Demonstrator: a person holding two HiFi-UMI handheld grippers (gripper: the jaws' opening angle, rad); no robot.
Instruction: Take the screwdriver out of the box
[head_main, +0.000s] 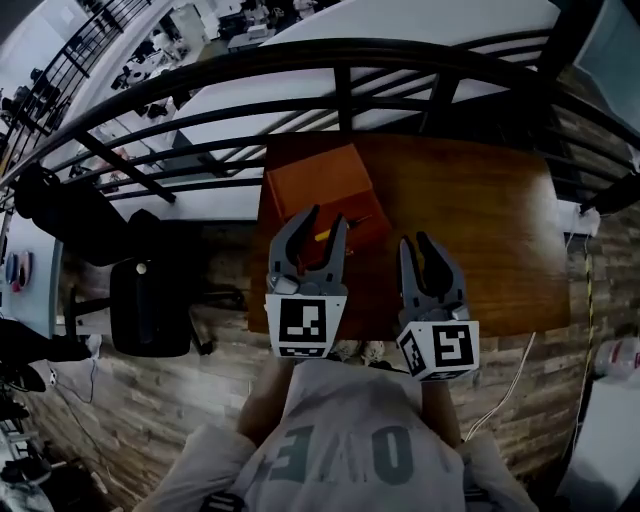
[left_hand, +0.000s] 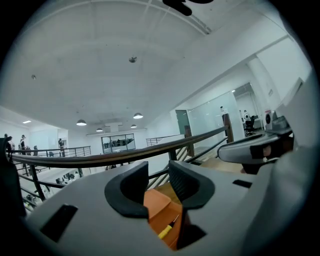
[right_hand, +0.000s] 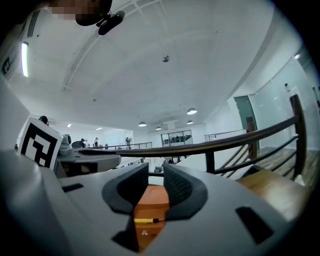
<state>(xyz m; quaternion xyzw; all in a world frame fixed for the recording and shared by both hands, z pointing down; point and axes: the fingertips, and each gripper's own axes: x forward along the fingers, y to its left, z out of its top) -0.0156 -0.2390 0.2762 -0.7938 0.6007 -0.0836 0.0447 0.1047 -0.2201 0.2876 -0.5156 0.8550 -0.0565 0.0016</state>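
The grey left gripper (head_main: 328, 215) and right gripper (head_main: 415, 240) carry black-and-white marker cubes (head_main: 305, 325); the shirt (head_main: 350, 450) is pale, lettered.

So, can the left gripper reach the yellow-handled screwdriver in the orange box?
Probably yes: the left gripper has its jaws apart and empty, and the yellow-handled screwdriver lies uncovered in the orange box just ahead, nothing blocking.

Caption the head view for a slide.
Left gripper and right gripper, jaws apart, face the orange box with the yellow-handled screwdriver on the wooden table.
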